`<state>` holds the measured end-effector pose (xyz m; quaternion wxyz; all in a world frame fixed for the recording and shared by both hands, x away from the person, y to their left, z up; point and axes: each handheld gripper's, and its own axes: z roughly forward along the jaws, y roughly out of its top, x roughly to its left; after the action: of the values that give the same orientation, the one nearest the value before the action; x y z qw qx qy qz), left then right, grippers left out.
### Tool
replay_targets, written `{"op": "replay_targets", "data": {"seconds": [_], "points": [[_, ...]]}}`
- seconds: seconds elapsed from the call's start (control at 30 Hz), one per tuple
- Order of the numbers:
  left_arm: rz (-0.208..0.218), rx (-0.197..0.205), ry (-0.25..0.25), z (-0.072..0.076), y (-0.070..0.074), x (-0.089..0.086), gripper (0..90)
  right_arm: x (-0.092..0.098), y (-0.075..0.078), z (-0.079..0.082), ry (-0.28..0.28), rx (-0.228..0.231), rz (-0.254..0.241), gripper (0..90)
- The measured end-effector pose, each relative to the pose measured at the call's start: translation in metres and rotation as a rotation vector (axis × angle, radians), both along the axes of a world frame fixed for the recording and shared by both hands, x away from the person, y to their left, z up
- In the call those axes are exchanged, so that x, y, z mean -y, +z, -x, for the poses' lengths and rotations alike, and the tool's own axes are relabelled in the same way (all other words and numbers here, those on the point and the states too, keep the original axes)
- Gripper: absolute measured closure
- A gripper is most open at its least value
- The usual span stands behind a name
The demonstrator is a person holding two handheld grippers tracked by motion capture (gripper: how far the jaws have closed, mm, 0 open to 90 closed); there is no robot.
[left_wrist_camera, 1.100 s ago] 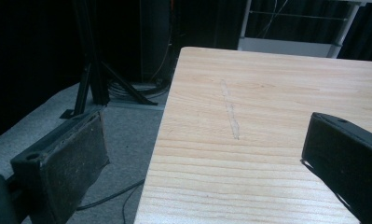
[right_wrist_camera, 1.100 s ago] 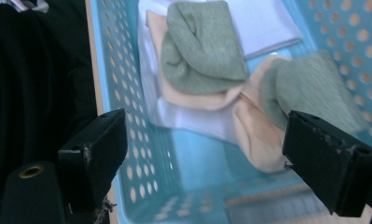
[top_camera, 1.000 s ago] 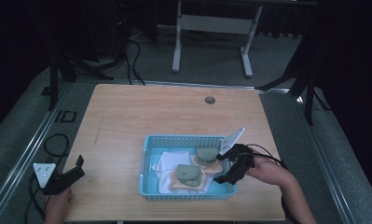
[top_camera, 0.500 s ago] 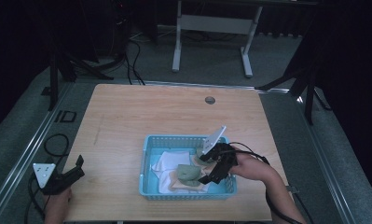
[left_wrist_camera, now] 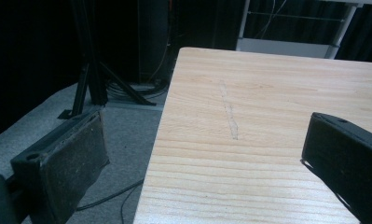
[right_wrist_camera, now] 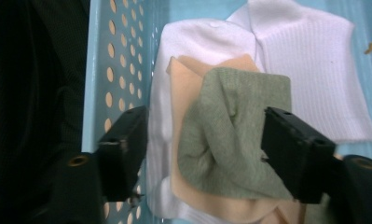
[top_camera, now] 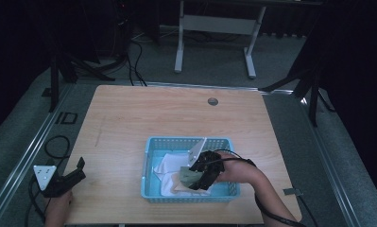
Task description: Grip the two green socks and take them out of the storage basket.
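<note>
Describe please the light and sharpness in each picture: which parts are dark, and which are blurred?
High view: the table is dimly lit, the room behind almost black, the basket soft in detail. Left gripper view: the wood grain is sharp, the near fingers blurred. Right gripper view: the green cloth is bright and sharp, the left edge dark.

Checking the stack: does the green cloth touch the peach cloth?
Touching. In the right gripper view the green cloth lies directly on the peach cloth.

The table [top_camera: 143, 113] lies bare around the blue basket [top_camera: 150, 163], open to approach. Inside, the basket's perforated wall stands just beside the right gripper [right_wrist_camera: 204, 140], whose spread jaws flank the green cloth [right_wrist_camera: 235, 135].
</note>
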<state>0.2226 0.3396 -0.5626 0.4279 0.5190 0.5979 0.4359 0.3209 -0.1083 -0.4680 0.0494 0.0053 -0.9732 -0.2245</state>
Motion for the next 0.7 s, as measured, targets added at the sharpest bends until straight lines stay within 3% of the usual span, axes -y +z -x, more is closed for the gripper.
{"op": "replay_targets", "data": {"seconds": [0.43,0.53,0.63,0.7], "points": [[-0.003,-0.001,0.001,0.000,0.000,0.000,0.5,-0.006,-0.023,0.000,0.016,-0.001,0.105,54.9],[-0.005,0.000,0.003,0.000,0.000,0.000,0.5,-0.008,-0.027,0.001,0.017,0.011,0.123,60.9],[-0.004,-0.001,0.002,0.000,0.000,0.000,0.5,-0.009,-0.027,0.001,0.020,0.029,0.137,75.3],[-0.003,-0.001,0.003,0.000,0.000,0.000,0.5,-0.009,-0.023,0.002,0.016,0.041,0.133,78.7]]}}
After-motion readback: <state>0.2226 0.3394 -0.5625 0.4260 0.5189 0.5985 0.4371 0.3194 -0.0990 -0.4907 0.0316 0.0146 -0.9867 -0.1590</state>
